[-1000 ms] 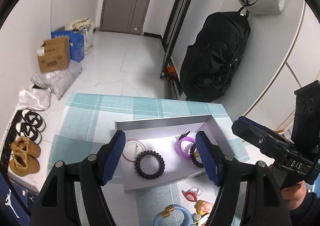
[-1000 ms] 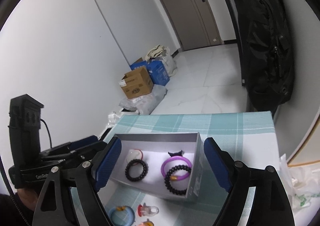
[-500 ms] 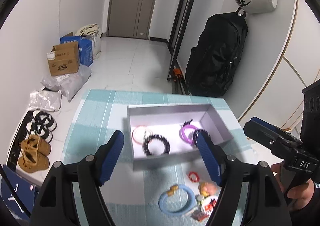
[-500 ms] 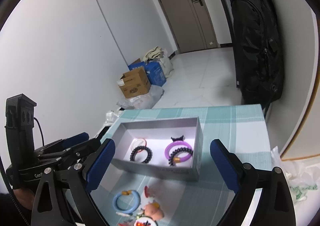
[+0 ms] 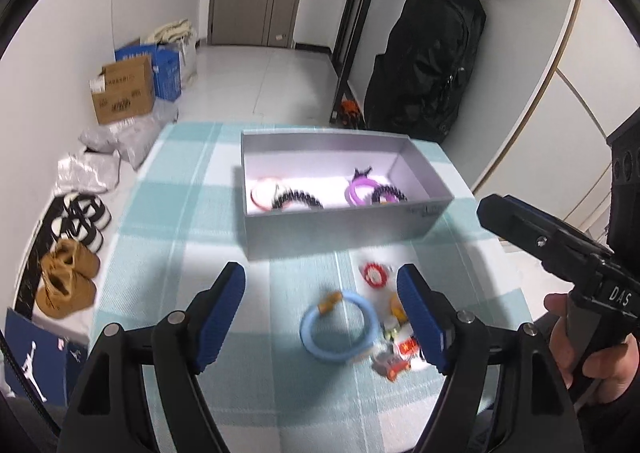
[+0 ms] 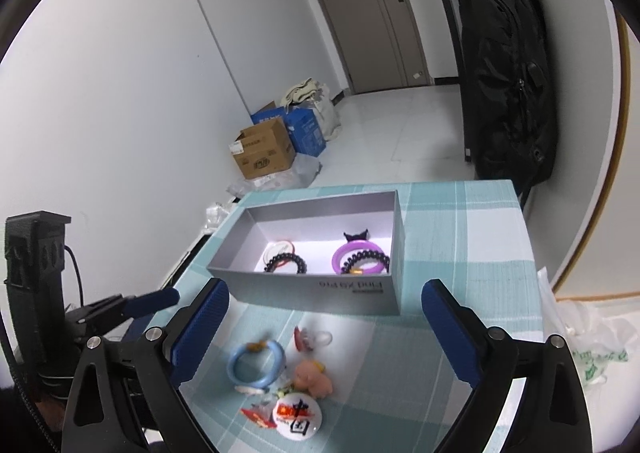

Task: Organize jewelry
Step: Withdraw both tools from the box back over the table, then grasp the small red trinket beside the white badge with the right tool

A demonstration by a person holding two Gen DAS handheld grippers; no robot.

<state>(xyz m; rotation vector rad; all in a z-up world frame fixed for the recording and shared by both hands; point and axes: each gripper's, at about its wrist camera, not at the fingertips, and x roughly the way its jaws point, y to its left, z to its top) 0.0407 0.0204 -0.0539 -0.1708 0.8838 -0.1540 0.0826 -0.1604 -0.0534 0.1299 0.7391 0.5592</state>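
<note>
At the far left of the left wrist view, brown shoes (image 5: 66, 279) and black-and-white slippers (image 5: 82, 219) lie on the floor beside the desk (image 5: 180, 213), which carries a teal-and-white checked cloth. A cardboard box (image 5: 122, 95) stands in the upper left of the frame, with a blue box just behind it.

The left gripper (image 5: 322, 317) fills the bottom of that frame, its blue-padded jaws spread wide with nothing between them but the view of the cloth. Framed between them lies a light blue bangle (image 5: 340, 327) with a small orange piece on its rim. Just above and right of it sits a red ring (image 5: 374, 273), and to the bangle's right is a cluster of small trinkets (image 5: 394, 357), partly hidden by the right pad and blurred.

Across the centre of the frame stands the open grey box (image 5: 340, 227). Inside, from left to right, lie a pink hoop (image 5: 262, 195), a black coil band (image 5: 298, 199) overlapping it, a purple bangle (image 5: 360, 191) and a black bead bracelet (image 5: 388, 195) touching the purple one.

At the right edge, the right gripper (image 6: 324, 327) is seen from the side, held in a hand (image 5: 580, 341). In its own wrist view its jaws also stand wide and hold nothing; below them lie the blue bangle, a pink doll charm (image 6: 314, 373) and a round white badge (image 6: 298, 419). A black backpack (image 6: 508, 85) hangs at the upper right.
</note>
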